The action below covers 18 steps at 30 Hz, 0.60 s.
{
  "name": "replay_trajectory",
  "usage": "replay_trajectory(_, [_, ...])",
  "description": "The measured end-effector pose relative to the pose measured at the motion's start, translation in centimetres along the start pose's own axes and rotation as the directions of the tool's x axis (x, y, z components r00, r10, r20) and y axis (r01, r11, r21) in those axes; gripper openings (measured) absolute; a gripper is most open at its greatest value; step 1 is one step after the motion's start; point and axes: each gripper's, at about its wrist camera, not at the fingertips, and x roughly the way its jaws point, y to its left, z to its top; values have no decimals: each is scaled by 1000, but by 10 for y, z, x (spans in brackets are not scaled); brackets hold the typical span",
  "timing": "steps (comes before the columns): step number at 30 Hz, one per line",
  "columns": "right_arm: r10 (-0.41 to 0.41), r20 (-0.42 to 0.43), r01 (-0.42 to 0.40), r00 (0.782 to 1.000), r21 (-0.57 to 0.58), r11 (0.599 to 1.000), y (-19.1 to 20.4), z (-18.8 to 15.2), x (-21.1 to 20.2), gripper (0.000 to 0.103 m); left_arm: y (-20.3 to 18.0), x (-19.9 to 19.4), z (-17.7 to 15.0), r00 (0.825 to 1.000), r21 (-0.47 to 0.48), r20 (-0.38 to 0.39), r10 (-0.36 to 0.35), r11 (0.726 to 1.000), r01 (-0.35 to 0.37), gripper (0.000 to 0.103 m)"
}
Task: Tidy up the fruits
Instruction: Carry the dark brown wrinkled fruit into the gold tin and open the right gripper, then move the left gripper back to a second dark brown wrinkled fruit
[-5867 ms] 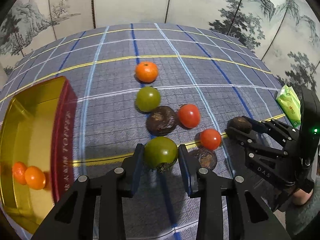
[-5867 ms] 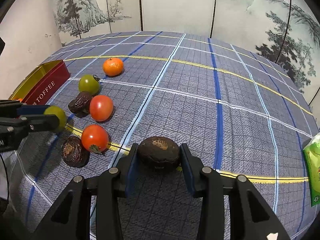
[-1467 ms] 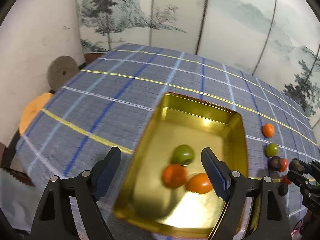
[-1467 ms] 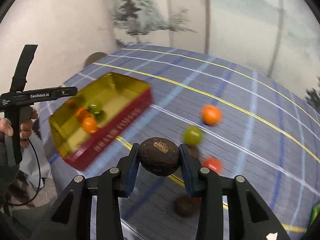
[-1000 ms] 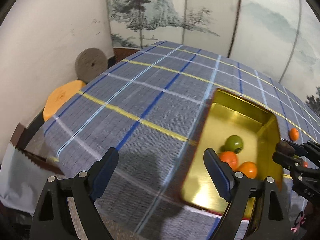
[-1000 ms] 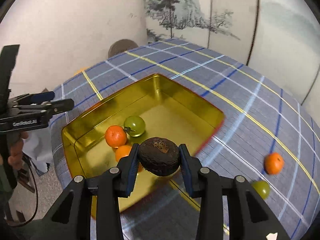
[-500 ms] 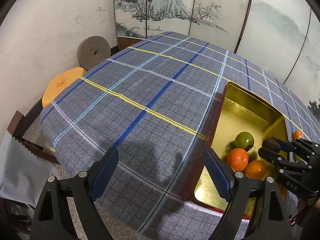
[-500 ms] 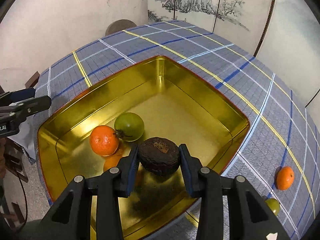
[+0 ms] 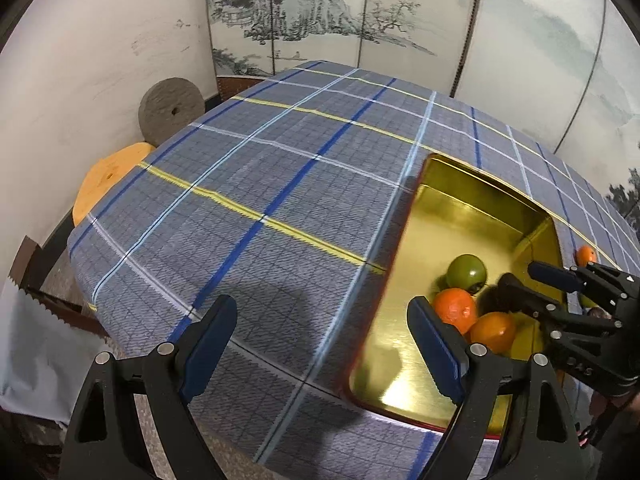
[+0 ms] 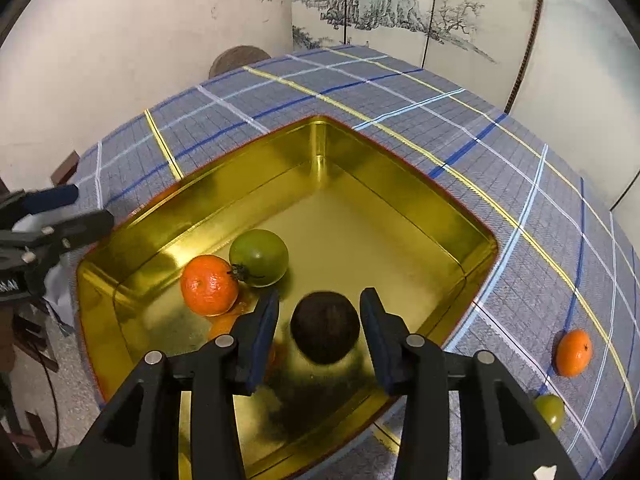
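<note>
A gold tin (image 10: 400,184) sits on the plaid table; it also shows in the left wrist view (image 9: 464,220). In it lie a green tomato (image 10: 260,257), an orange (image 10: 209,285), and a second orange (image 9: 493,331) mostly hidden behind my right finger. My right gripper (image 10: 319,338) is open over the tin, and a dark brown fruit (image 10: 324,328) sits blurred between its jaws, touching neither. My left gripper (image 9: 320,346) is open and empty above the table's near edge, left of the tin.
An orange (image 10: 574,352) and a green tomato (image 10: 550,410) lie on the cloth right of the tin. A grey stone disc (image 9: 173,109) and an orange stool (image 9: 108,178) stand beyond the table's left edge. A painted folding screen stands behind.
My right gripper has opened and let go of the dark brown fruit over the tin. My left gripper has stayed open and shifted slightly.
</note>
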Motion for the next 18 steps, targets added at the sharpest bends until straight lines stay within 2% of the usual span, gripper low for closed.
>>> replay_trajectory(4, [24,61,-26,998,30,999,-12,-9,-31,40,-16,-3,1,1000,32,5,-27,999,27,87])
replay_trajectory(8, [-14,108,4,994,90,996,-39,-29,-64,42,-46,-9,3,998,88,12,-67,994,66,87])
replay_trajectory(12, [-119,126,93,985,196,976,-88,-62,-99,45,-86,-14,3,992,152,10,-125,981,122,87])
replay_trajectory(16, [-244,74,211,967,305,929,-150,-107,-124,46,-128,-17,1,984,216,-3,-178,961,174,87])
replay_trajectory(18, [-310,41,278,950,345,896,-176,-130,-133,46,-152,-18,-3,979,252,-15,-203,947,200,87])
